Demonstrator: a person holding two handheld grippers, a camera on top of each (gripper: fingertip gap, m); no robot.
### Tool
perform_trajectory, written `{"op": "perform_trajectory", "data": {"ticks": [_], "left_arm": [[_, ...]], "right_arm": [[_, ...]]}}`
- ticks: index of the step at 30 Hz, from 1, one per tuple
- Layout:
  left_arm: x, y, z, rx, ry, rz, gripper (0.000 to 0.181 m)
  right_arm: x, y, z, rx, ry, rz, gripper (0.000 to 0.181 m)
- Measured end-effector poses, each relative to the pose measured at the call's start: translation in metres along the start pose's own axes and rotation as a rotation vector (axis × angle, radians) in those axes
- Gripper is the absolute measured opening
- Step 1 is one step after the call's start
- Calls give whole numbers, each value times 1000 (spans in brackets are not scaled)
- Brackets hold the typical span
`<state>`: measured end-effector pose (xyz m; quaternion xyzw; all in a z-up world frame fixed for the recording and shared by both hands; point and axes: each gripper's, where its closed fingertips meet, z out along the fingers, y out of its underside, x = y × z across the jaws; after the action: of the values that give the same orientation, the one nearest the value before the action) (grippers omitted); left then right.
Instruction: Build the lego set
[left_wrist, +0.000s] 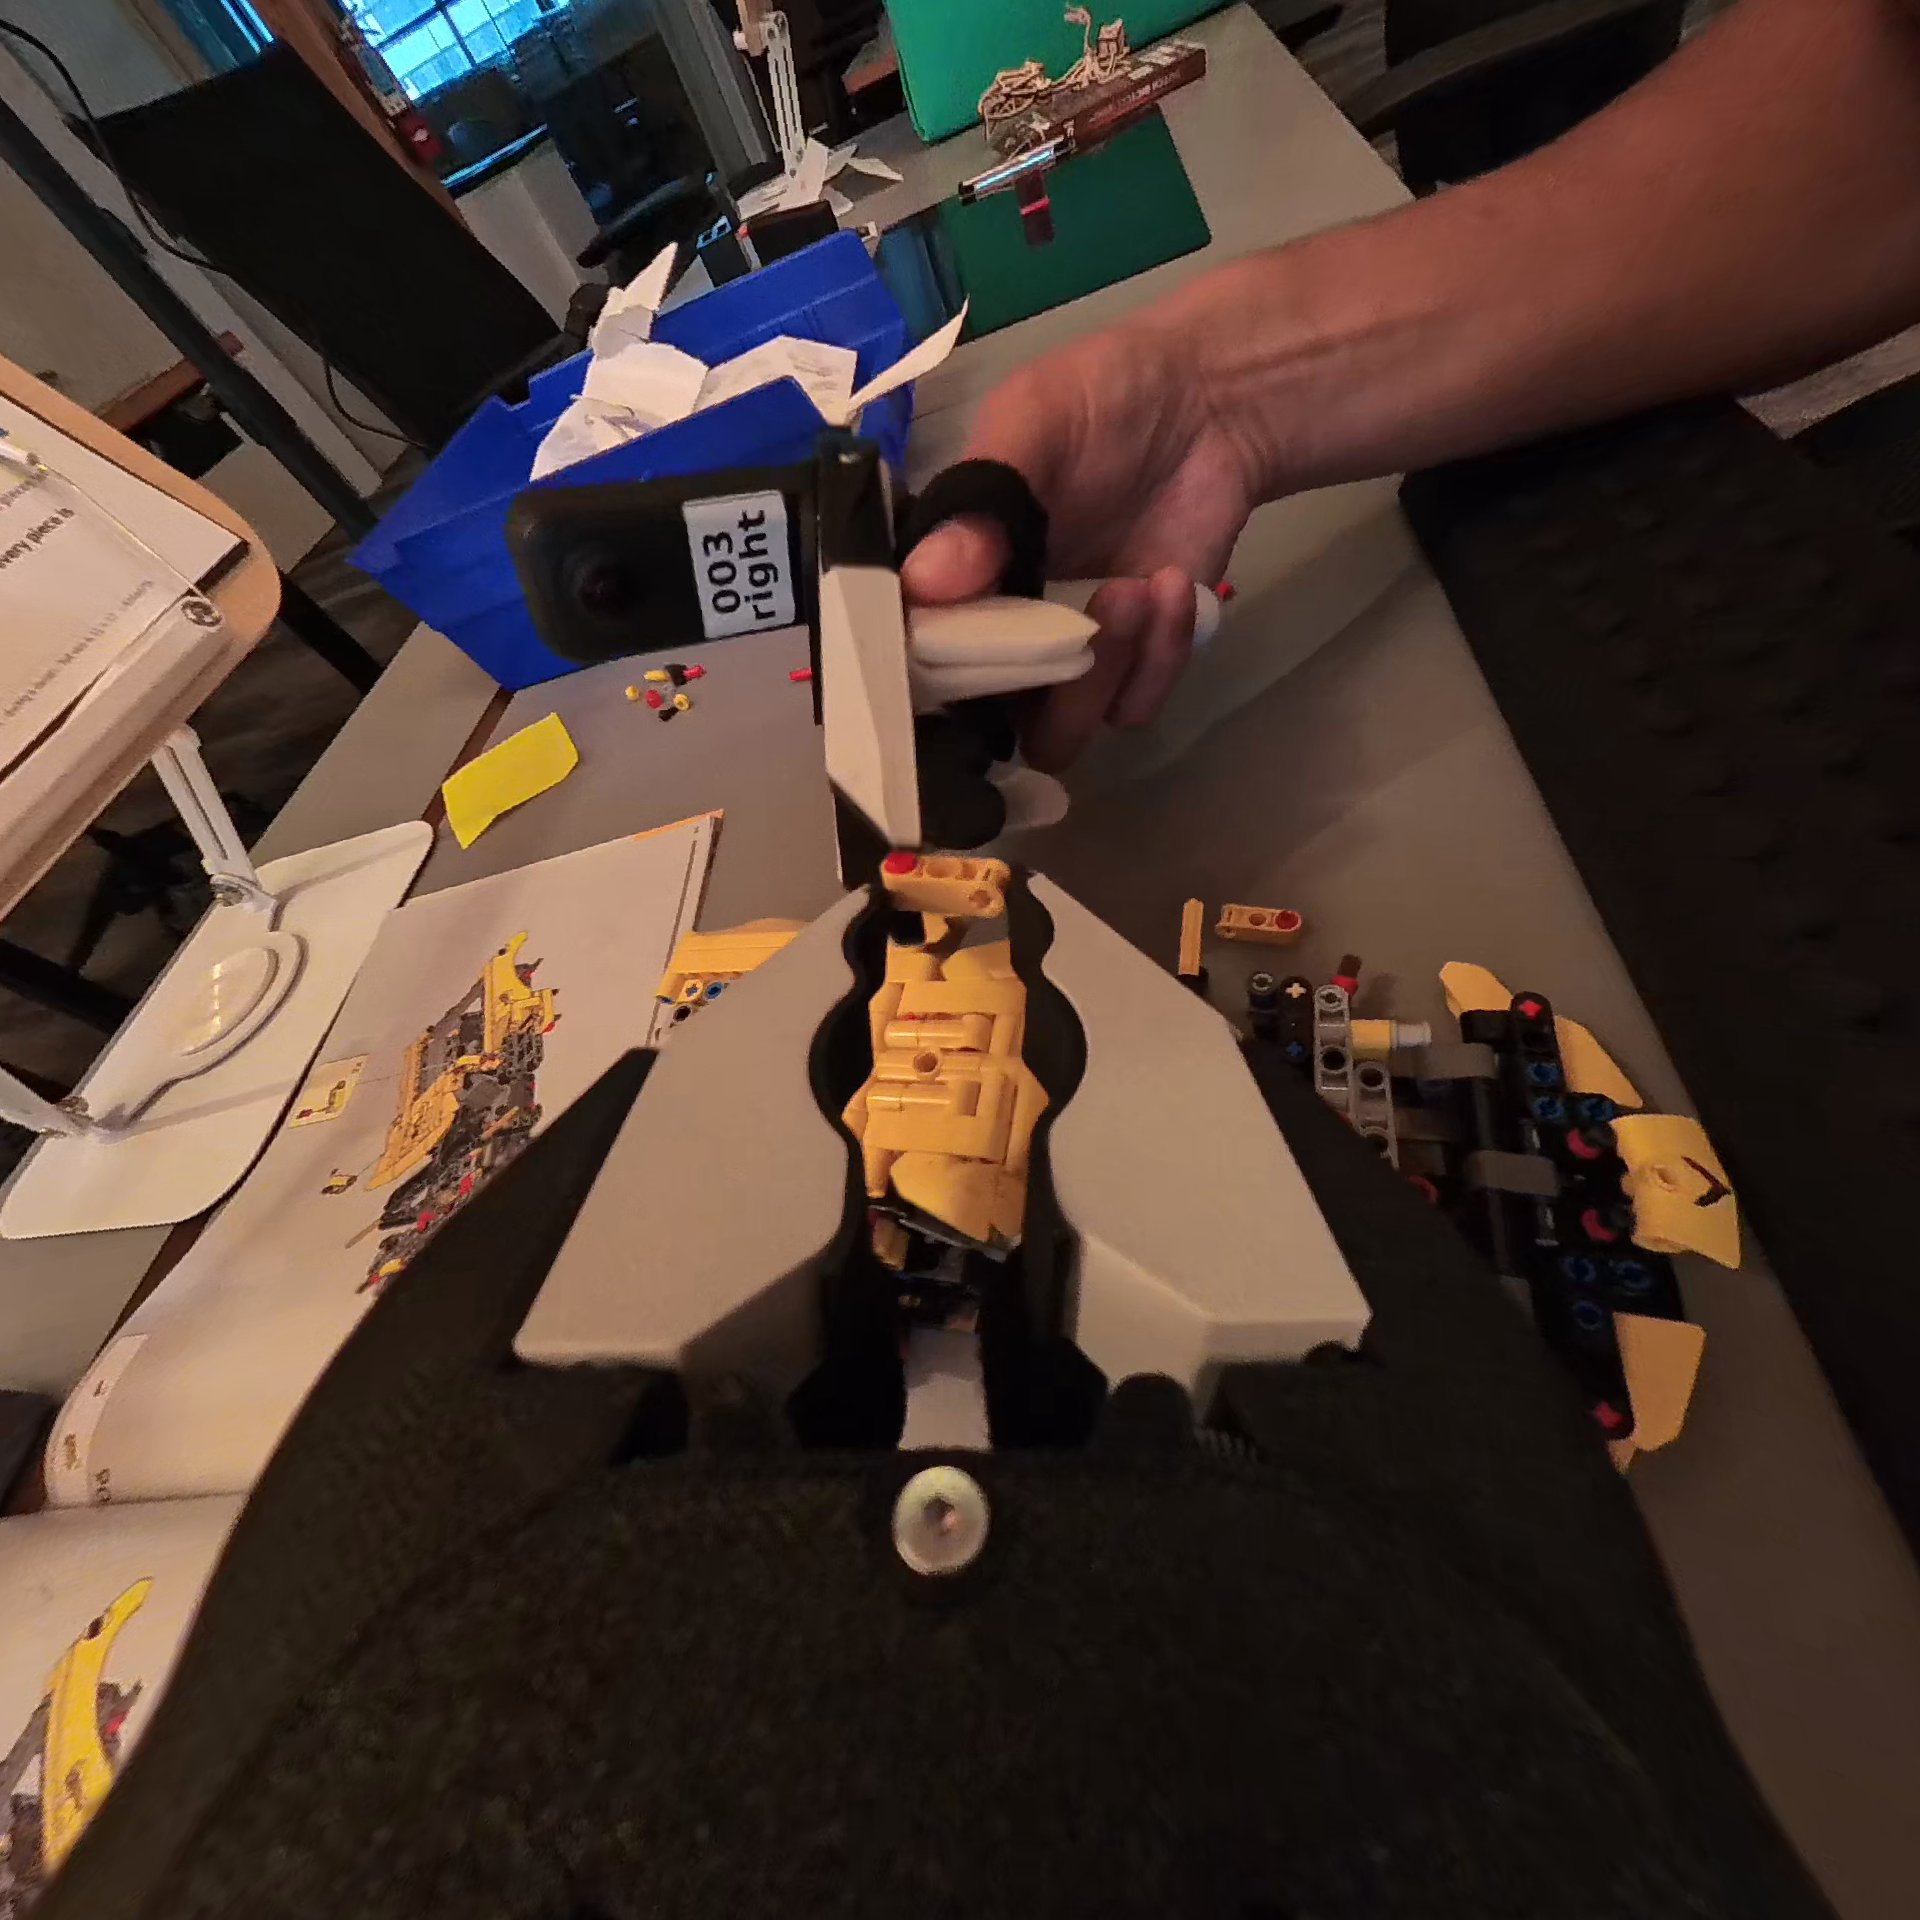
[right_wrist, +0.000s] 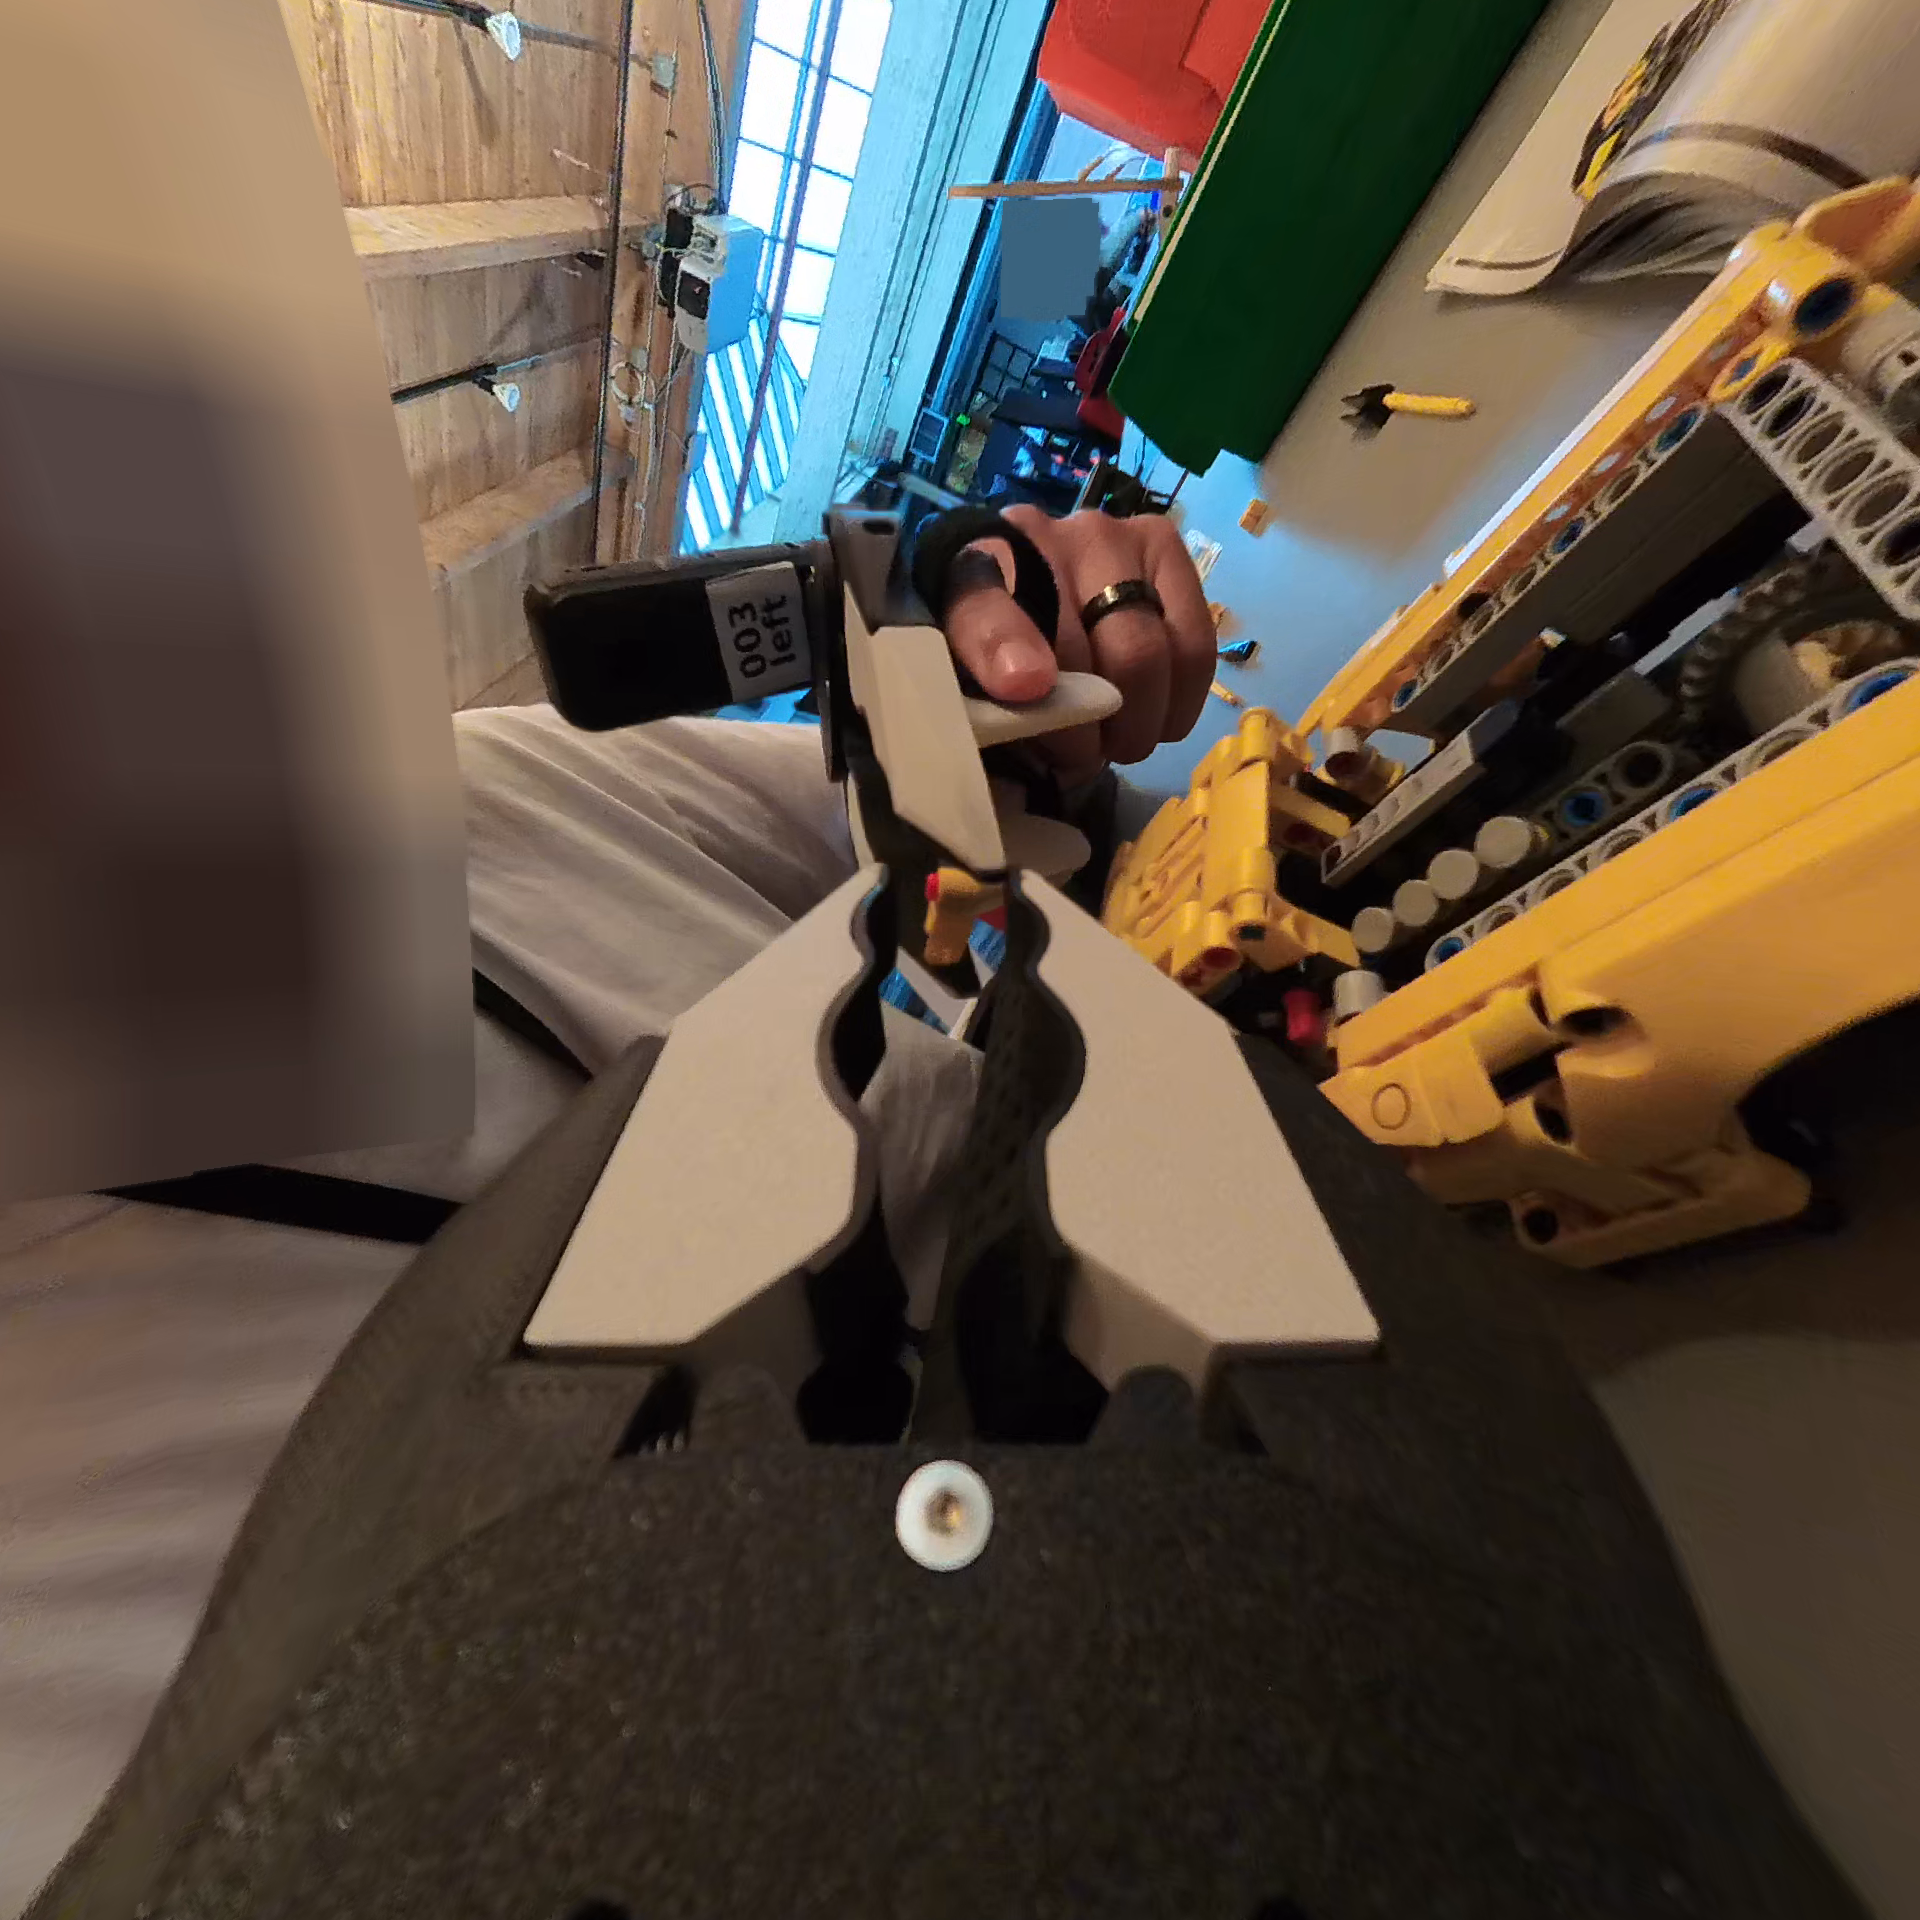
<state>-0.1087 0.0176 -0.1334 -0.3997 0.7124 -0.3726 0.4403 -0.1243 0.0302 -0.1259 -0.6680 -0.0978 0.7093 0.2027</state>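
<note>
Yellow bricks fill our left tool (left_wrist: 940, 894): it grips a yellow lego sub-assembly (left_wrist: 951, 1091) above the worktop (left_wrist: 1351, 810). Our right tool (right_wrist: 951, 894) pinches a small yellow connector (left_wrist: 945, 871) at its tip. Loose lego pieces (left_wrist: 1455, 1091) lie at three o'clock.

My two handheld tools: black textured bodies, pale grey fingers.

Each tool, left (left_wrist: 940, 904) and right (right_wrist: 951, 914), has wavy-edged fingers (left_wrist: 727, 1122), a pale screw (left_wrist: 940, 1519), a black camera with white sticker, and a black finger strap; one hand (right_wrist: 1101, 634) wears a dark ring.
</note>
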Motion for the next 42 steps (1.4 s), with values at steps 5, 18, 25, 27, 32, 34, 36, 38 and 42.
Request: {"op": "perform_trajectory", "data": {"ticks": [5,18,25,27,32,34,36,38,42], "left_arm": [[0,0,-1,-18,-22,53,23],[-7,44,-15,-71,200,-309,76],[3,55,-4,-108,230,-315,76],[2,53,-3,-97,235,-332,76],[1,54,-2,-101,233,-346,73],[0,54,-2,-109,227,-343,73],[0,54,-1,-115,219,-341,73],[-1,55,-1,-118,211,-343,73],[-1,55,0,-128,192,-347,73]], "right_arm": [[0,1,-1,-10,-35,49,11],[41,-1,-40,-174,445,-529,9],[48,-3,-42,-132,480,-514,9],[52,1,-40,-140,487,-497,9],[55,-3,-39,-29,498,-406,8],[56,-4,-39,32,504,-332,8],[57,-6,-39,91,512,-274,8],[57,-8,-40,144,529,-241,8],[57,-10,-41,274,581,-222,9]]}}
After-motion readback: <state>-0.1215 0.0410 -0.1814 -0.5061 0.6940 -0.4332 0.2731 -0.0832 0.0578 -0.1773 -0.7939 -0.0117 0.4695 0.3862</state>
